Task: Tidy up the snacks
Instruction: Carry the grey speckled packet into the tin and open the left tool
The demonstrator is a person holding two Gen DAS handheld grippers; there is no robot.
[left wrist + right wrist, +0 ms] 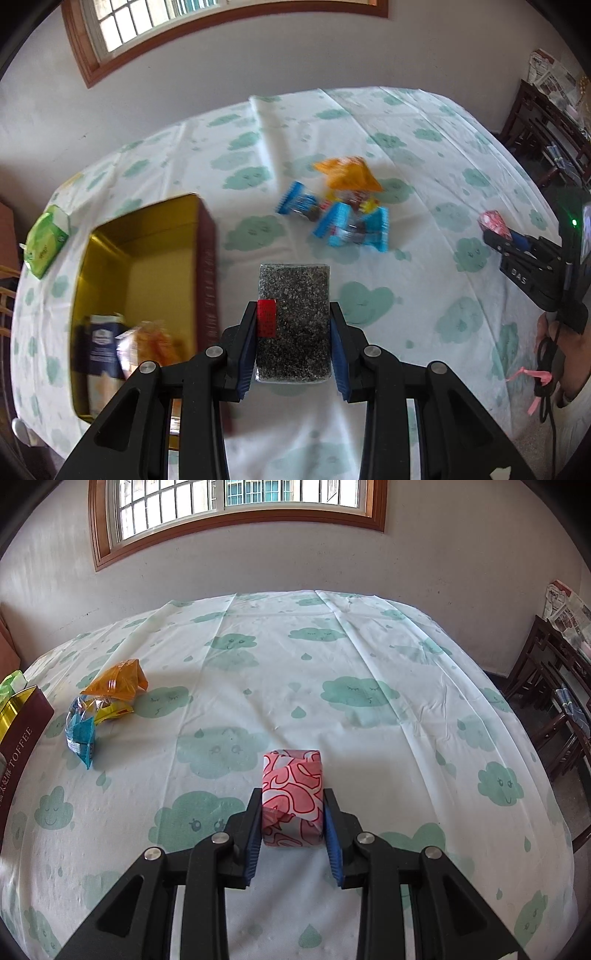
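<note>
Only the left wrist view shows the inside of the open gold-lined tin [147, 258], where a dark blue packet [99, 343] and an orange-toned packet [155, 343] lie blurred at its near end; it also shows the right gripper [496, 230] from the side at the right edge, with a person's hand [565, 350] on its handle. Only the right wrist view shows the maroon outer wall of the tin [22, 734] with the word TOFFEE, at the far left edge. The left gripper [293, 332] is clamped on a clear-wrapped black sesame bar [293, 314] bearing a red label; the bar stands upright between the blue pads and extends past the fingertips, just right of the tin. The right gripper [291, 812] is clamped on a red-and-white patterned snack pack [291, 794], which also projects beyond the fingertips, above the cloud-print tablecloth [351, 701]. Loose snacks lie on the tablecloth between the two grippers: an orange packet [347, 173] and blue wrappers [351, 225] in a small heap. A green tissue pack [46, 240] lies beyond the tin at the left table edge.
</note>
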